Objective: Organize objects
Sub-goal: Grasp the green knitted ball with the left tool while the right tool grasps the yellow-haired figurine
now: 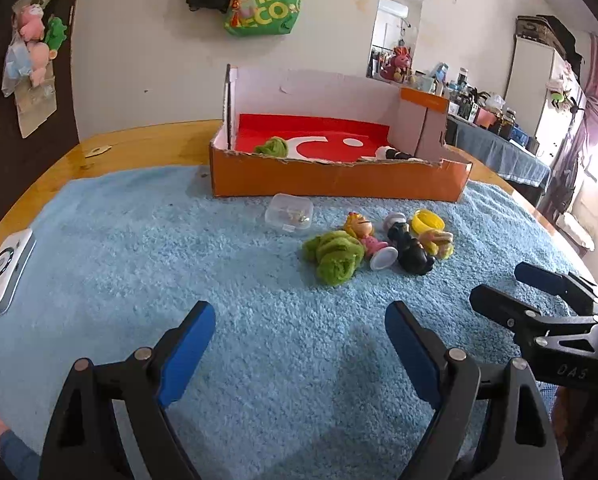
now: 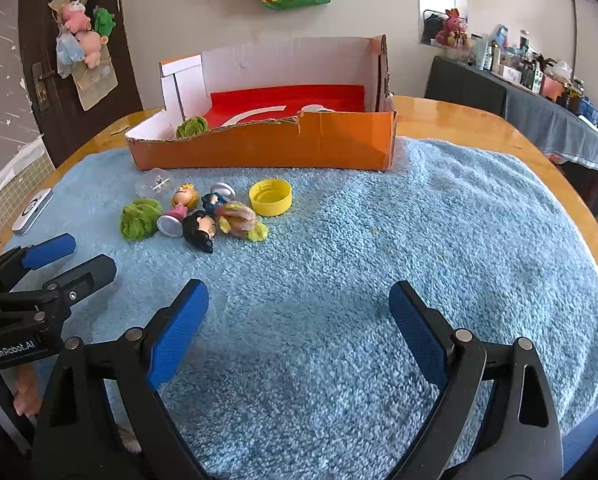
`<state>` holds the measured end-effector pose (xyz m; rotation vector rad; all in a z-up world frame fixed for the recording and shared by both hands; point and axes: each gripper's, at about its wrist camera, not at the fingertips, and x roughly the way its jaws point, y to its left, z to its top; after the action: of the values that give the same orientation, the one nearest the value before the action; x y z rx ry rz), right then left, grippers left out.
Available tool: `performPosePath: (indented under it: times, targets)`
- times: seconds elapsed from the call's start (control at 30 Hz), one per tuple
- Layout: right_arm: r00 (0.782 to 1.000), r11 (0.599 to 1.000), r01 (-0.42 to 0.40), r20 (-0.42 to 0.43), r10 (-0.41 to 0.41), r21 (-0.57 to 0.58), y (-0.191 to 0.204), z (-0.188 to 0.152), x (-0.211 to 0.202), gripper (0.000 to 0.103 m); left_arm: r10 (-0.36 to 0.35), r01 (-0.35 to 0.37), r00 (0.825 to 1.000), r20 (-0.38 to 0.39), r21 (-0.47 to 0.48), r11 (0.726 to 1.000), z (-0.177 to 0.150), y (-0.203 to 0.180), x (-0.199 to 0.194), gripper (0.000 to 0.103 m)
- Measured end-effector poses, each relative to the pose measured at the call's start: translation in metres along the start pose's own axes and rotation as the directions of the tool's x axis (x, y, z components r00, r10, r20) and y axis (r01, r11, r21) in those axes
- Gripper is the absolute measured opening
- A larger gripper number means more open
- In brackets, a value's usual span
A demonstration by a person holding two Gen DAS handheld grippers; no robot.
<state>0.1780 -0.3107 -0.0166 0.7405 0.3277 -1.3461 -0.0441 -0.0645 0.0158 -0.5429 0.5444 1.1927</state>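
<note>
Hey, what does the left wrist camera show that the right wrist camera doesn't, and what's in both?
Only the left wrist view shows a black and white thing at the box's right end; the box wall hides it in the right wrist view. Only the right wrist view shows the star wallpaper beside the door. Both show the orange box with a green puff inside, the figurines, yellow cap, clear case, blue towel and both open grippers: left, right.
</note>
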Motion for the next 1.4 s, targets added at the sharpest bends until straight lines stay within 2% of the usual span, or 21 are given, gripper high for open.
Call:
performPosePath:
  times: [0.1, 0.5, 0.8, 0.9, 0.97, 1.1, 1.2, 1.27, 1.4]
  targets:
    - [0.999, 0.999, -0.033, -0.014, 0.033, 0.014, -0.002, 0.009, 0.006, 0.093, -0.002, 0.003, 1.0, -0.023, 0.015, 1.0, 0.005, 0.001, 0.009, 0.083]
    - [0.995, 0.997, -0.073, -0.063, 0.075, 0.035, -0.006, 0.038, 0.029, 0.092, -0.039, 0.042, 0.995, -0.087, 0.032, 0.999, 0.029, 0.006, 0.032, 0.077]
    - [0.993, 0.997, -0.068, -0.096, 0.071, 0.039, -0.007, 0.045, 0.04, 0.082, -0.075, 0.081, 0.989, -0.125, 0.046, 0.996, 0.039, 0.005, 0.041, 0.074]
    - [0.991, 0.996, -0.079, -0.103, 0.081, 0.03, -0.004, 0.047, 0.041, 0.075, -0.083, 0.091, 0.988, -0.129, 0.053, 0.994, 0.041, 0.004, 0.043, 0.07]
    - [0.992, 0.997, -0.074, -0.105, 0.075, 0.016, -0.001, 0.047, 0.041, 0.066, -0.094, 0.102, 0.987, -0.132, 0.054, 0.993, 0.042, 0.003, 0.044, 0.067]
    - [0.989, 0.995, -0.099, -0.107, 0.098, 0.003, 0.004, 0.046, 0.041, 0.054, -0.116, 0.126, 0.984, -0.138, 0.061, 0.99, 0.043, 0.0, 0.045, 0.06]
    - [0.986, 0.992, -0.126, -0.106, 0.126, 0.008, 0.005, 0.045, 0.041, 0.043, -0.129, 0.139, 0.982, -0.139, 0.063, 0.988, 0.043, -0.002, 0.045, 0.053]
    - [0.982, 0.988, -0.154, -0.109, 0.154, 0.009, 0.007, 0.044, 0.04, 0.032, -0.14, 0.15, 0.98, -0.14, 0.061, 0.987, 0.044, -0.002, 0.044, 0.047]
    - [0.981, 0.985, -0.171, -0.098, 0.17, -0.003, 0.01, 0.041, 0.039, 0.025, -0.156, 0.168, 0.977, -0.142, 0.072, 0.983, 0.042, -0.005, 0.044, 0.038]
